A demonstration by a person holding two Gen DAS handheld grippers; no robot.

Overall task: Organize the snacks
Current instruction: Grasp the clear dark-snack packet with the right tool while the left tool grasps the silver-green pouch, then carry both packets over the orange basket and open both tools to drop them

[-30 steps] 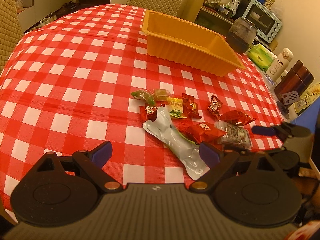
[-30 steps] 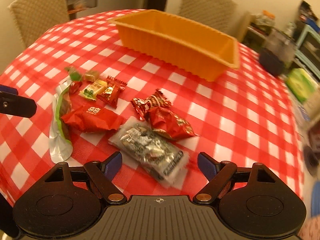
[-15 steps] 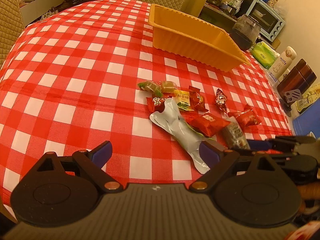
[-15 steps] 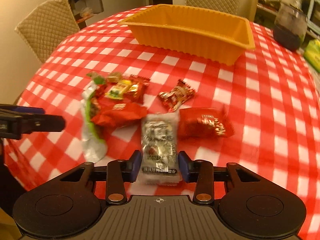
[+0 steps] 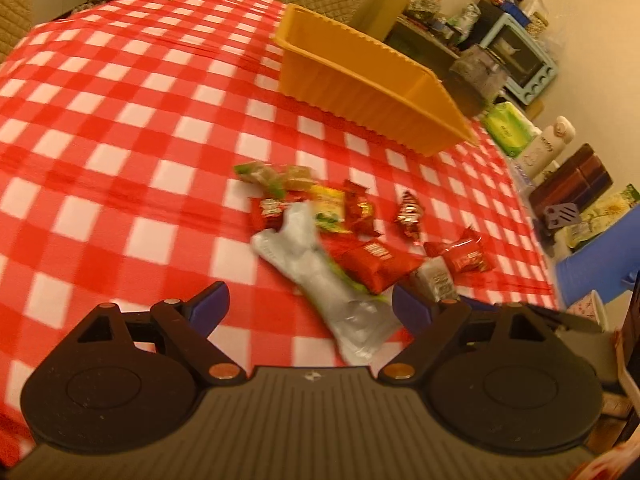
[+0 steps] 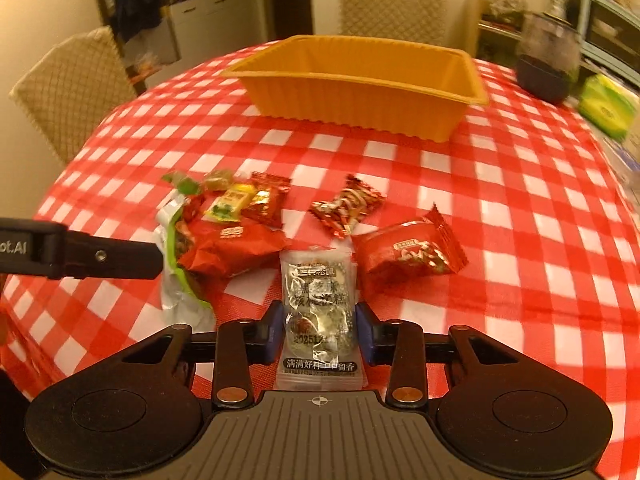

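Right gripper (image 6: 320, 330), angled downward: closing on clear cake packet (image 6: 318, 304). Left gripper (image 5: 310, 304): jaws closing, nothing held, over red-checked tablecloth (image 5: 120, 128).

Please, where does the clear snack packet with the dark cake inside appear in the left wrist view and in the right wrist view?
Left wrist view: clear snack packet lies low, right of centre, just beyond this gripper's right finger.
Right wrist view: the packet is bottom centre, between the right gripper pads, jaws still closing.
Shared landmark: orange tray behind the snacks.
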